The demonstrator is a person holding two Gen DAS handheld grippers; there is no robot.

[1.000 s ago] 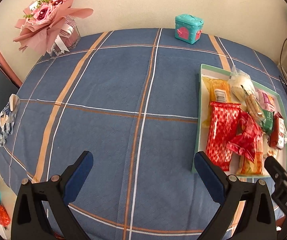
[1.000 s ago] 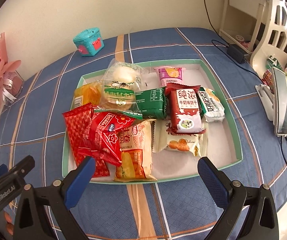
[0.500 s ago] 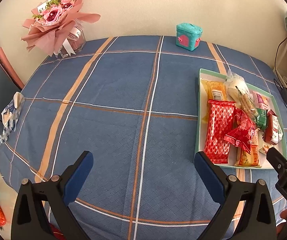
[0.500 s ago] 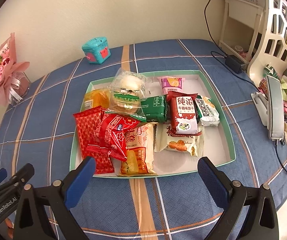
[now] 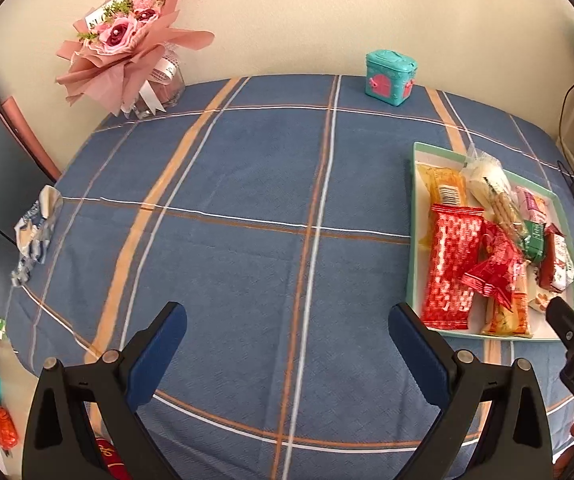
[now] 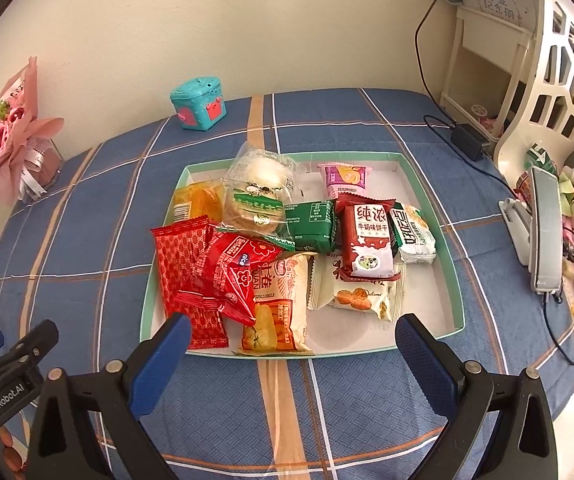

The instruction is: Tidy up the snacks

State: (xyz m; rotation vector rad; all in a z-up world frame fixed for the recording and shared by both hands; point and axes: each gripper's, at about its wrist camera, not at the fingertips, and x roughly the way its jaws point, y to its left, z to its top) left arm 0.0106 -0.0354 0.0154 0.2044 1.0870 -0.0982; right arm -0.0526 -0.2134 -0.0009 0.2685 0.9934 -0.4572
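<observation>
You've got one tray point(image 6: 427, 196) on the blue plaid cloth point(image 5: 247, 208), and every snack sits inside it. I count ten packs. On the tray's left side: a long red pack point(image 6: 181, 264), a crumpled red pack point(image 6: 233, 276) lying over it, and a yellow pack point(image 6: 199, 200) behind them. In the middle: a clear bag with a bun point(image 6: 261, 196), a green pack point(image 6: 313, 226), and an orange-and-cream pack point(image 6: 281, 304) at the near edge. Toward the tray's right: a pink pack point(image 6: 345, 178) at the back, a dark red biscuit pack point(image 6: 367, 240), a white-and-green pack point(image 6: 413, 232), and a cream cookie pack point(image 6: 361, 296) partly under the biscuit one. The tray's near right corner is bare.

Off the tray there's one teal box point(image 6: 199, 104) behind it by the wall and one pink bouquet point(image 5: 131, 48) far to the tray's left.

Your right gripper point(image 6: 293, 334) hangs over the tray's near edge, fingers spread wide, gripping nothing and touching nothing. Your left gripper point(image 5: 287, 324) is over bare cloth left of the tray, spread just as wide, nothing in it.
</observation>
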